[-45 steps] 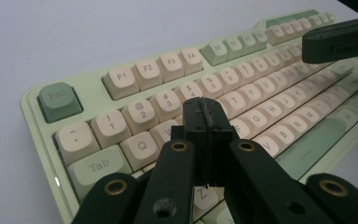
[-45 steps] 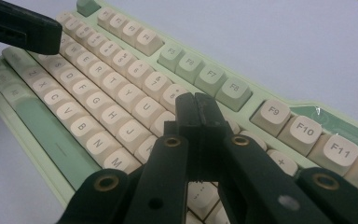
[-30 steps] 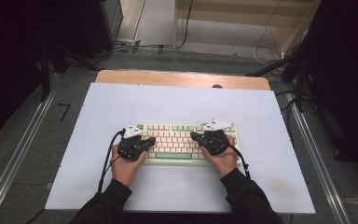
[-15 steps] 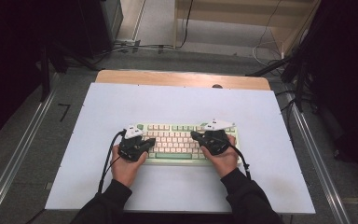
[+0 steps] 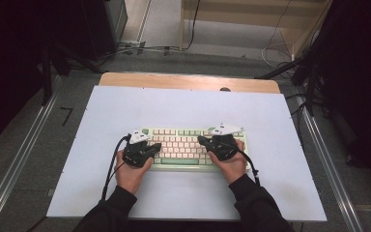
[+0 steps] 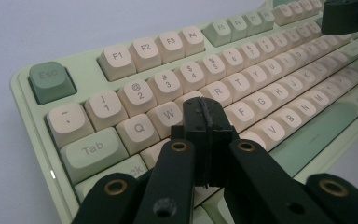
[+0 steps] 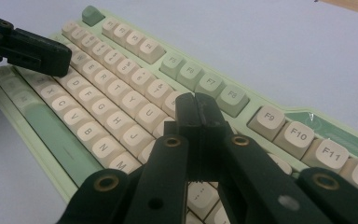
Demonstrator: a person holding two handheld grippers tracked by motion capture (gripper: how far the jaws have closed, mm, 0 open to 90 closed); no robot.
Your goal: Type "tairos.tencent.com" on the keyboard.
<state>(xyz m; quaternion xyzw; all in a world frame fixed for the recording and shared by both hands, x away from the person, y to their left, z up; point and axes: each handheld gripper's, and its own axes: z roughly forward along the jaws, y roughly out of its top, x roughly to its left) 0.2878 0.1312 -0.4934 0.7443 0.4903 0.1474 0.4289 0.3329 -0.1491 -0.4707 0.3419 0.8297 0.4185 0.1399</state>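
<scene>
Keyboard (image 5: 183, 147): mid-table, under both grippers | left gripper (image 6: 204, 112): jaws clenched, empty, tips over the E-D keys | right gripper (image 7: 196, 109): jaws clenched, empty, tips near the I-K keys
</scene>
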